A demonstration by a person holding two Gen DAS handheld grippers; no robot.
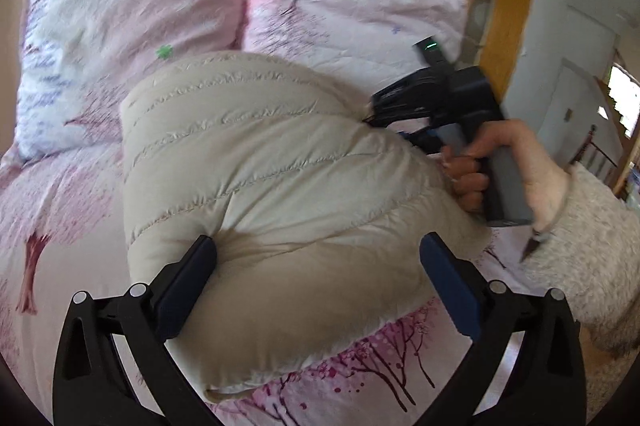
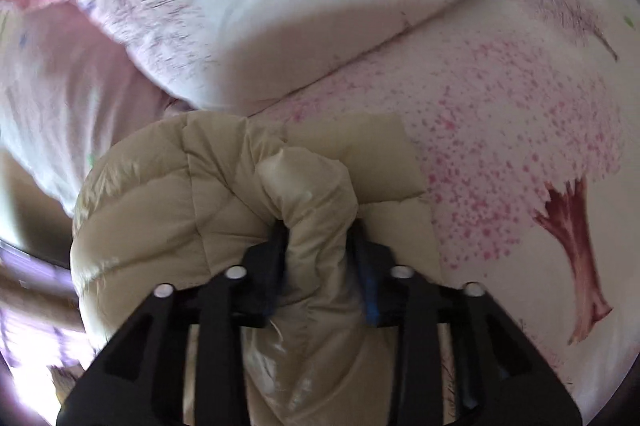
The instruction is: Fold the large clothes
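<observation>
- left gripper: jaws spread wide, nothing pinched; the beige quilted puffy down jacket bulges up between the two fingers, fabric against the inner face of the near-left pad, right pad looks just clear of it
- jacket lies bunched in a rounded lump on the pink bedsheet with cherry-tree print, mostly ahead of the left fingertips
- right gripper: jaws narrow, clamped on a rolled fold of the same jacket; fold pokes out ahead of the fingertips, more padding hangs below between the finger arms
- in the left wrist view the right gripper sits ahead and to the right of the left fingers, tips buried in the far edge of the jacket, held by a hand in a grey fuzzy sleeve
- two pink-and-white printed pillows beyond the jacket, well ahead of both sets of fingers
- right wrist view blurred at left edge, can't read what's there
</observation>
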